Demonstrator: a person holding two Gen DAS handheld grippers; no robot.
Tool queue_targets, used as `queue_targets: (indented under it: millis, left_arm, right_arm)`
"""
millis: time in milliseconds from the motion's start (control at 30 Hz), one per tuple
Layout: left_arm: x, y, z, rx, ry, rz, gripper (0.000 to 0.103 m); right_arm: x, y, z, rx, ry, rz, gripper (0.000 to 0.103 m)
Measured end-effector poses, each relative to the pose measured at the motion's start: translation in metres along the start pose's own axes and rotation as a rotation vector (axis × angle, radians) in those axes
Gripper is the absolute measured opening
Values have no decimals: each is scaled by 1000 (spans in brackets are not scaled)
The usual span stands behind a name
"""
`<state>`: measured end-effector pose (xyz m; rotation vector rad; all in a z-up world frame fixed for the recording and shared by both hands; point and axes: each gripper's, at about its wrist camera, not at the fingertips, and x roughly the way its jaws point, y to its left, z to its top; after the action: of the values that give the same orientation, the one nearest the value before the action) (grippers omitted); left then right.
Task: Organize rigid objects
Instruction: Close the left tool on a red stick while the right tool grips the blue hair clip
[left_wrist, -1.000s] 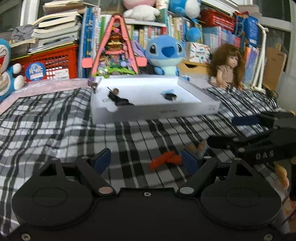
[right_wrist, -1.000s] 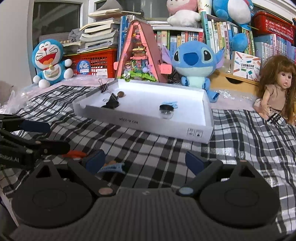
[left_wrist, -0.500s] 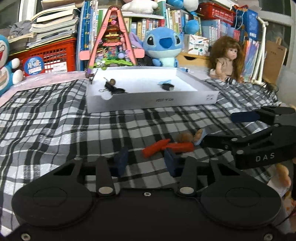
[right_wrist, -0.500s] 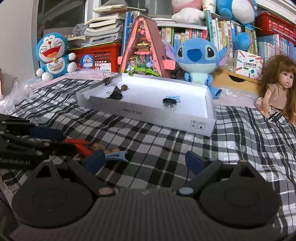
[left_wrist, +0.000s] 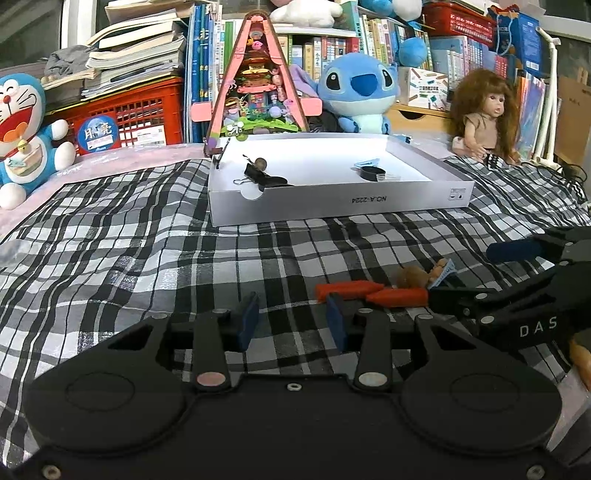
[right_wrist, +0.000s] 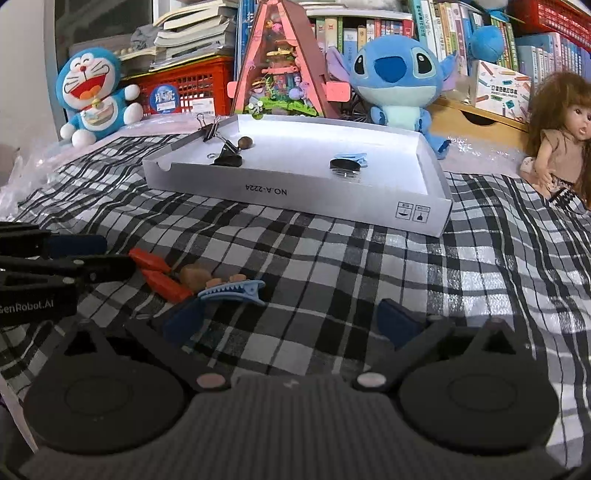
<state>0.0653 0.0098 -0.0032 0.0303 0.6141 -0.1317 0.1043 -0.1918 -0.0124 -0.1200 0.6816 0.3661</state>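
Left tool (left_wrist: 291, 317) has just closed partway, pads still apart with only plaid cloth between them, gripping nothing. Right tool (right_wrist: 291, 321) has just opened a touch more, jaws spread wide and empty.

The stuff to sort is a little heap on the checked blanket (left_wrist: 147, 258): an orange-red clip (left_wrist: 369, 291) with two long flat arms in a V, a brownish round nut-looking thing (right_wrist: 194, 275), and a light blue toothed hair clip (right_wrist: 236, 291). They're all bunched up and touching. The orange clip's end sits just beside the left tool's right pad; the hair clip lies just ahead of the right tool's left pad.

Further back is the white shallow box (right_wrist: 369, 206), already holding black binder clips (right_wrist: 225, 155), a brown bead, a black round lid (right_wrist: 343, 164) and another blue clip.

Behind it: Stitch plush (right_wrist: 395, 81), Doraemon plush (right_wrist: 92, 96), a doll (left_wrist: 480, 114), a pink triangular model house (left_wrist: 255, 81), red crates, books.

The two tools crowd the heap from both sides, arms nearly overlapping the clip.
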Motion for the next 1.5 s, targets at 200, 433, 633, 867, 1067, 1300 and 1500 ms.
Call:
queue_targets:
  millis: [200,433,633,867,1067,1300,1500]
  left_arm:
    - [-2,-5,0,20,9,-37,43]
    - [-1,-11,0,16,9,-37,43]
    - [0,-11,1,15,8,-37,43]
    - [1,-11,2,8,10,-44,42]
    - [2,-18,4,7,11,-53,42]
    - [7,-27,7,5,12,-55,42]
    - [11,-35,9,4,13,-62,42]
  right_arm:
    - [0,3,-1,15,1,-16,103]
    - [-4,14,-1,24,-60,-23,86]
    - [-7,19,1,19,-92,-13,52]
    - [-11,14,0,40,-99,-8,43]
    - [-16,9,-3,56,-112,-15,43]
    - [-19,6,-6,54,-122,-28,43]
    - [-20,3,-9,71,-127,-28,43]
